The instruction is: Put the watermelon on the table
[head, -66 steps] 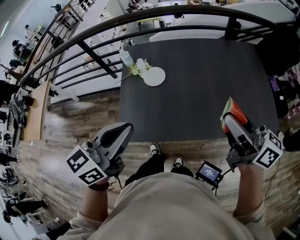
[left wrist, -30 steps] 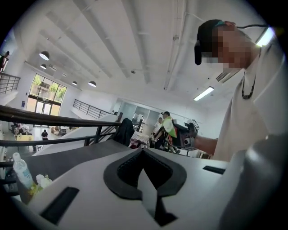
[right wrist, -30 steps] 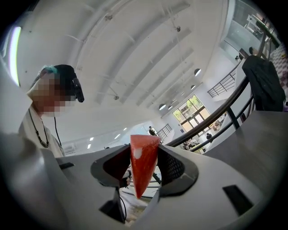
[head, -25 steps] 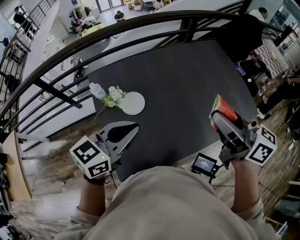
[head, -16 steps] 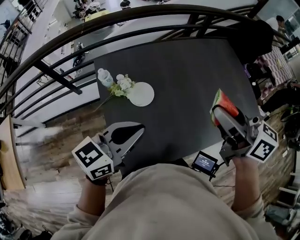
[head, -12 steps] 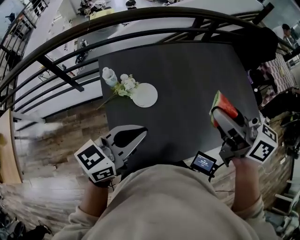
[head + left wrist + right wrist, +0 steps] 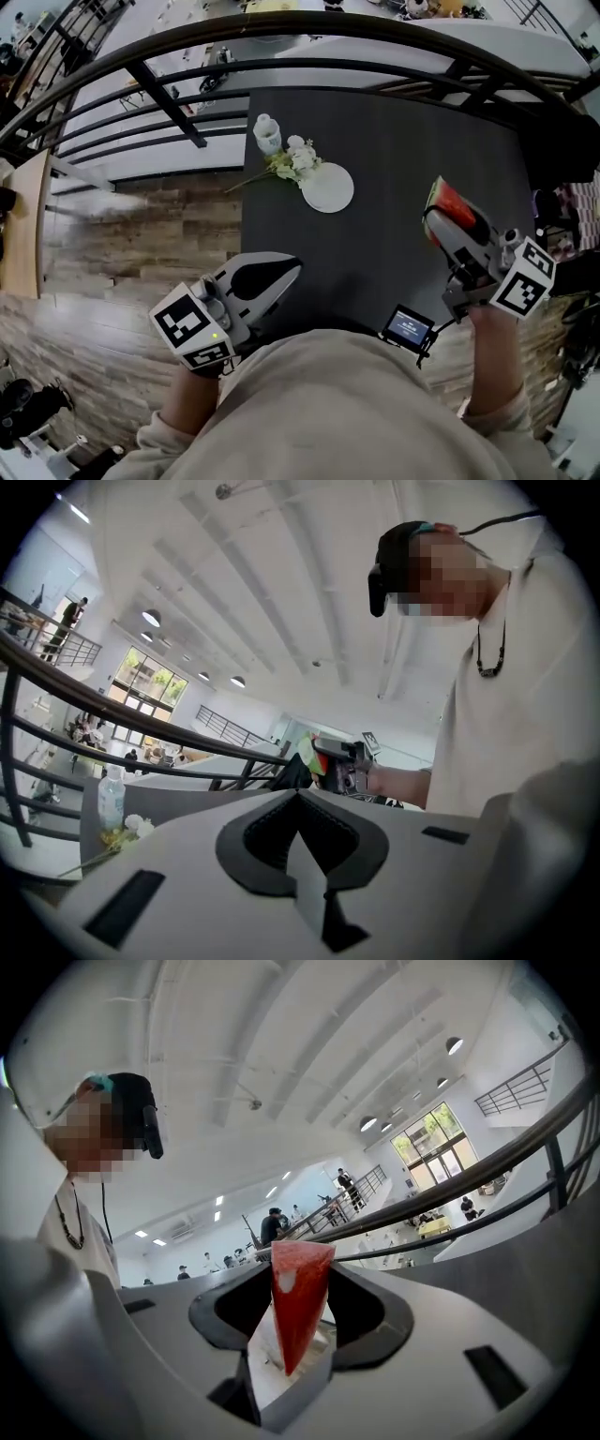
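Upper-level open hall w/ a curved dark railing (image 7: 281, 33) and wood flooring; just inside the rail stands a dark worktop (image 7: 403, 141). On its far-left part: a water bottle (image 7: 267, 133), a flower sprig (image 7: 295, 161) and a white plate (image 7: 328, 187), close together. The rest of the top is bare.

The watermelon (image 7: 452, 204), a red wedge w/ a green rind edge, isn't down yet. It's clamped in the right gripper (image 7: 441, 223), jaws fairly wide and pressing on its flat sides. In the right gripper view the wedge's long axis runs along the jaws, broad end out front, pointed end back toward the gripper body.

Key relation: the wedge hangs over the worktop's right-near area, so the bare surface lies below and ahead of the jaws, well apart from the plate group. Prob. only a lowering is needed before the jaws spread.

The left gripper (image 7: 289, 269) sits over the near-left corner, jaws closed tip to tip w/ nothing between them. The right hand is plainly the one placed for the set-down.
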Demonstrator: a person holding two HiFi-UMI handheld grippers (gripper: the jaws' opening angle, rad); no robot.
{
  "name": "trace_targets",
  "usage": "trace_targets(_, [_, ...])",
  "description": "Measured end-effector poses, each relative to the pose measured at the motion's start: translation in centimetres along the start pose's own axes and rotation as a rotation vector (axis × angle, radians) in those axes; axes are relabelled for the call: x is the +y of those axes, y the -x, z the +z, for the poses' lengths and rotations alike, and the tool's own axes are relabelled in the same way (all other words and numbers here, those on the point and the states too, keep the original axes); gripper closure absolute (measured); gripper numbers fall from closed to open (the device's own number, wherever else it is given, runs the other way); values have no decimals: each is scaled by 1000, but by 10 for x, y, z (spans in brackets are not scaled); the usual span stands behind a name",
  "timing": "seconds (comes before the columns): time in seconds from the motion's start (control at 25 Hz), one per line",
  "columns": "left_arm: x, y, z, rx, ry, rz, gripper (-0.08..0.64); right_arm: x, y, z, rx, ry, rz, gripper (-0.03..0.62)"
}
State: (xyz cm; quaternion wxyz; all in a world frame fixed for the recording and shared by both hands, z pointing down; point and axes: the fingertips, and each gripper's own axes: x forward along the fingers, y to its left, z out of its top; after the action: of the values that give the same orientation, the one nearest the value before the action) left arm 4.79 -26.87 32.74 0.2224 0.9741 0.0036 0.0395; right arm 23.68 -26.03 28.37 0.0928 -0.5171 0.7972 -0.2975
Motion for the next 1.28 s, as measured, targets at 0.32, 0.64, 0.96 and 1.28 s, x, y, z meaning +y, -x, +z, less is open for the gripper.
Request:
trace_targets(0.32, [-11,17,-20,-30,38,75,554,-38,-51,-27,125,8,56,391])
trace_targets(0.64, [-26,28,-45,-80,116,57,555,-70,-96,-61,235,28,76,391])
trace_targets(0.96, [-54,23,-67,-100,160,-45,555,-109,-124,-89,307,16,67,391])
trace_targets(1.28, [-54,29,-74,-100,166,0,555,-140,-154,-115,383,11,65,391])
